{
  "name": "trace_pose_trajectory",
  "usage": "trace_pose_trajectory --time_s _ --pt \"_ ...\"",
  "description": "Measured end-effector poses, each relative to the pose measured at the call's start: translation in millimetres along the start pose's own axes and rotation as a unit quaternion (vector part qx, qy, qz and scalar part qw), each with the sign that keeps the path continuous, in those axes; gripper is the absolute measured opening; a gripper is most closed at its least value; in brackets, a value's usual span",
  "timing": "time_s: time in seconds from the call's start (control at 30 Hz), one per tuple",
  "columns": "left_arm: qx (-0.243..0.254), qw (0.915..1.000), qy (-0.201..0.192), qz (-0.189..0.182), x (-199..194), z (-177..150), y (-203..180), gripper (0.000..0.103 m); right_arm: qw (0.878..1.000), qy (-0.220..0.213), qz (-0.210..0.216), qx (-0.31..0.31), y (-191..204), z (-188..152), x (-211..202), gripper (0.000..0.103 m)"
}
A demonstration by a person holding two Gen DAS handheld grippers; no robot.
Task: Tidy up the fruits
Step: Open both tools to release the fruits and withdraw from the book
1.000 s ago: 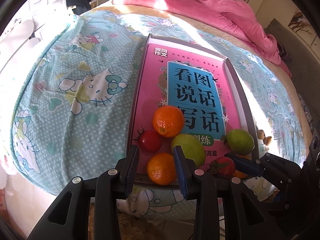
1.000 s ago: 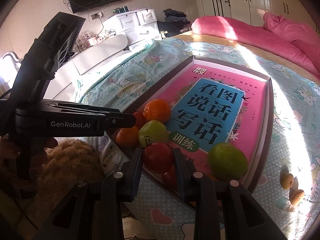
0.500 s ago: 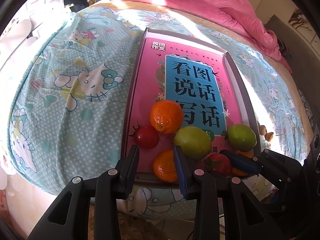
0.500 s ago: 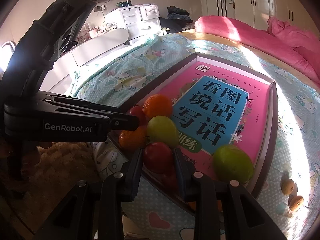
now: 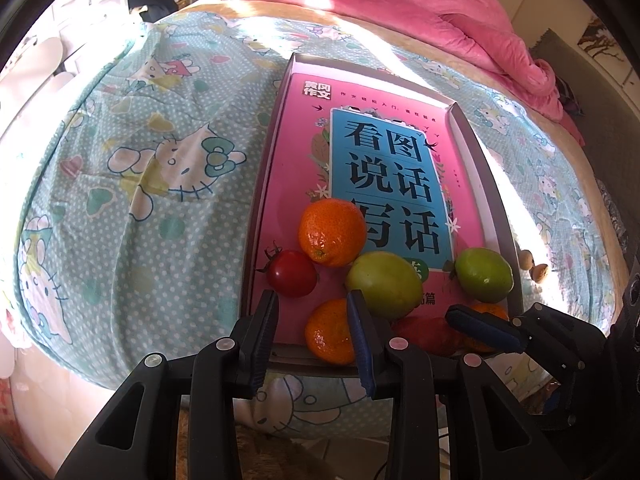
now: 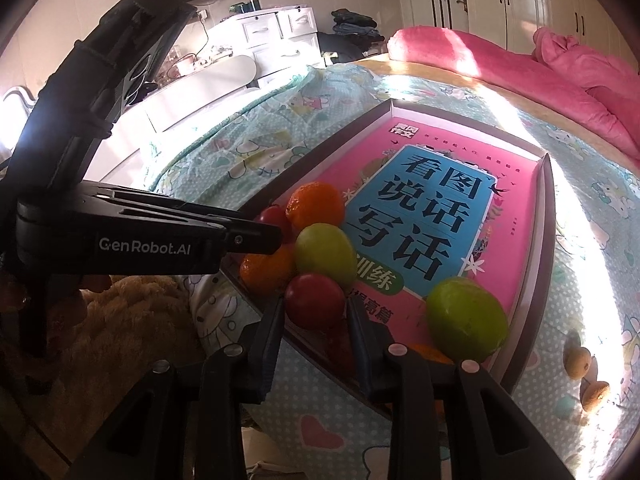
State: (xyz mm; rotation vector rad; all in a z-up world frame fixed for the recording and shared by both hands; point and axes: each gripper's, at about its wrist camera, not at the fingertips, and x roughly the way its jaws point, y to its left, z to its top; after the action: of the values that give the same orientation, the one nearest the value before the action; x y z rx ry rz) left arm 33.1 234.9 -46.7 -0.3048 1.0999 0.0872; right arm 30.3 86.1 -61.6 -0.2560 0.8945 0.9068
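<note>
A shallow box tray (image 5: 472, 148) with a pink book lies on the bed. At its near end lie two oranges (image 5: 332, 232) (image 5: 329, 332), a small red tomato (image 5: 291, 273), two green fruits (image 5: 384, 284) (image 5: 485, 275) and a bigger red tomato (image 6: 315, 301). My left gripper (image 5: 312, 336) is open at the tray's near edge, its fingers on either side of the near orange without touching it. My right gripper (image 6: 316, 334) has its fingers on either side of the bigger red tomato; contact is unclear. The right gripper's fingers (image 5: 480, 330) show in the left wrist view.
The bed has a light-blue cartoon sheet (image 5: 160, 168) and a pink quilt (image 5: 460, 12) at the far end. Two small brown fruits (image 6: 584, 376) lie on the sheet right of the tray. White drawers (image 6: 276, 32) stand behind. A brown fuzzy rug (image 6: 132, 320) lies below the bed edge.
Both grippers have drawn back and tilted a little; the fruits sit lower between the fingers. No fruit has moved in the tray.
</note>
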Motion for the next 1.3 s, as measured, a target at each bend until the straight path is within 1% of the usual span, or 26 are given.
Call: trace_pose_trajectory --time_s 0.13,0.2,0.27,0.37,0.4,0.47,0.53,0.57,0.67,0.77,0.83,0.9,0.97,1.03,1.1,1.13,1.17,1.3 --pt "0.000 1.0000 0.000 0.000 -0.1 -0.3 0.3 0.037 1.000 -0.007 0.000 0.007 -2.5 -2.3 -7.0 0.038" --pt "0.000 1.0000 -0.001 0.000 -0.3 -0.3 0.4 0.037 1.000 -0.016 0.000 0.012 -4.9 -3.2 -13.8 0.041" --pt "0.000 1.0000 -0.001 0.000 -1.4 0.2 -0.4 0.037 0.999 -0.027 0.000 0.018 -8.7 -4.0 -21.9 0.046" --pt "0.002 1.0000 -0.006 -0.001 -5.7 2.6 -3.9 0.037 0.999 -0.040 -0.009 0.028 -16.4 -4.4 -35.5 0.047" --pt "0.004 0.9999 -0.009 -0.002 -7.7 3.1 -5.4 0.041 0.998 -0.044 -0.012 0.032 -19.8 -5.2 -40.3 0.047" --pt "0.009 0.9999 -0.012 -0.002 -10.5 3.9 -10.4 0.044 0.997 -0.054 -0.019 0.044 -28.9 -7.8 -51.8 0.050" --pt "0.015 0.9998 -0.013 -0.002 -12.8 4.6 -16.2 0.044 0.996 -0.063 -0.023 0.059 -38.3 -10.4 -61.1 0.052" --pt "0.017 0.9998 -0.014 -0.002 -13.6 5.3 -19.2 0.045 0.995 -0.065 -0.025 0.067 -43.5 -12.3 -65.6 0.052" --pt "0.024 0.9995 -0.019 -0.002 -17.5 6.6 -28.2 0.051 0.993 -0.072 -0.038 0.086 -58.4 -18.4 -78.4 0.052" --pt "0.030 0.9993 -0.023 -0.003 -21.7 7.0 -36.7 0.054 0.991 -0.079 -0.048 0.102 -71.8 -24.8 -90.3 0.052" --pt "0.032 0.9991 -0.026 -0.008 -25.2 7.6 -43.0 0.058 0.989 -0.082 -0.054 0.111 -80.0 -27.7 -97.3 0.052" --pt "0.033 0.9989 -0.028 -0.019 -27.9 9.2 -48.7 0.059 0.987 -0.084 -0.059 0.122 -87.2 -30.9 -103.6 0.052" --pt "0.035 0.9984 -0.030 -0.033 -30.3 10.9 -56.6 0.060 0.986 -0.087 -0.061 0.131 -93.3 -34.3 -109.5 0.052" --pt "0.042 0.9977 -0.031 -0.043 -32.5 11.8 -66.8 0.064 0.984 -0.090 -0.063 0.139 -98.9 -38.4 -116.5 0.053" --pt "0.054 0.9969 -0.031 -0.046 -33.7 12.2 -79.8 0.072 0.983 -0.092 -0.068 0.144 -103.2 -41.9 -122.6 0.053" --pt "0.063 0.9964 -0.032 -0.046 -34.7 12.4 -87.9 0.072 0.982 -0.093 -0.072 0.144 -105.6 -44.2 -126.1 0.055" --pt "0.073 0.9957 -0.033 -0.047 -35.8 12.7 -97.5 0.073 0.982 -0.093 -0.076 0.146 -107.5 -46.1 -128.9 0.060" --pt "0.104 0.9926 -0.032 -0.054 -36.8 15.0 -131.0 0.073 0.979 -0.096 -0.096 0.155 -121.2 -54.3 -140.6 0.061"
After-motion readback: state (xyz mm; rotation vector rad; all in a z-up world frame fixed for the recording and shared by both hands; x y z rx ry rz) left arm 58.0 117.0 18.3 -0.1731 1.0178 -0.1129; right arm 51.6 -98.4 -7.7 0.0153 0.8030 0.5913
